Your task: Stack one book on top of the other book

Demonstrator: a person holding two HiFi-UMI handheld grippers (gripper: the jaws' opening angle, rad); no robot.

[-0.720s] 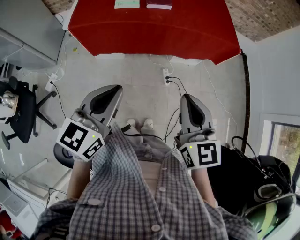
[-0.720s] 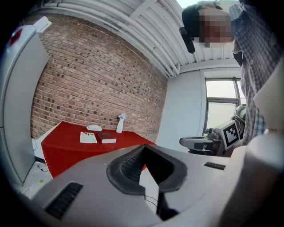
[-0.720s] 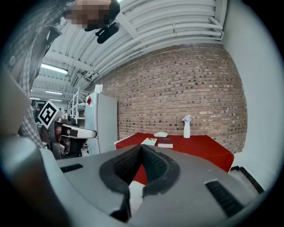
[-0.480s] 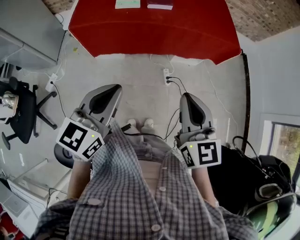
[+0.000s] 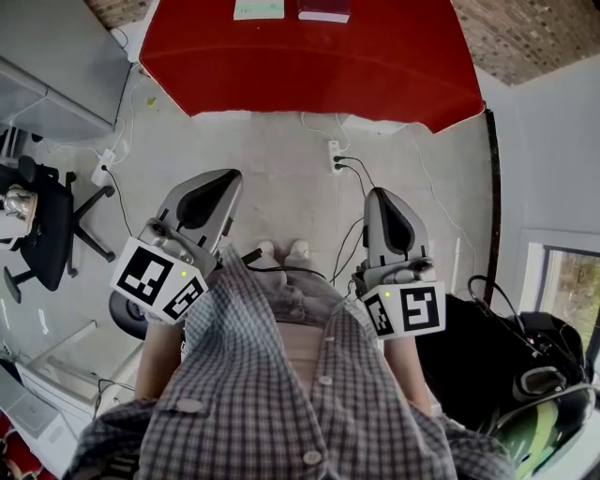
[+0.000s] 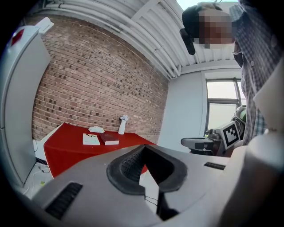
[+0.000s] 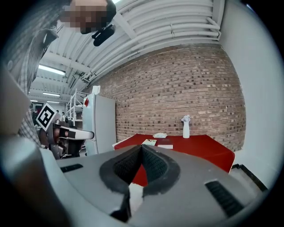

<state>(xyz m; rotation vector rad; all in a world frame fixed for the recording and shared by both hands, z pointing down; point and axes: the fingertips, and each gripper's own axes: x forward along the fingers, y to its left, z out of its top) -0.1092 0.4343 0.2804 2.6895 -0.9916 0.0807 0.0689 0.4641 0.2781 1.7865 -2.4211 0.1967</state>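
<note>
Left gripper (image 5: 223,184) and right gripper (image 5: 380,197) both hang over the grey concrete floor (image 5: 281,178), just ahead of the person's checked shirt (image 5: 281,403) and well short of the table with the red cloth (image 5: 309,70). In the left gripper view I see its 2 dark ribbed jaws pressed together at the tips with nothing between them. The right gripper view shows me the same: jaws tight against each other and empty.

The 2 books lie flat on the far part of the red cloth, just beside each other. From the head view, a light-covered flat book (image 5: 256,8) is on the left and a dark red hardcover book (image 5: 323,11) on the right, and neither rests on the other. Behind them I can see a white spray bottle (image 6: 121,125) standing upright near the brick wall (image 6: 88,80), with a crumpled white cloth (image 6: 96,129) beside it. A black office chair (image 5: 42,230) stands at the left of the head view.
</note>
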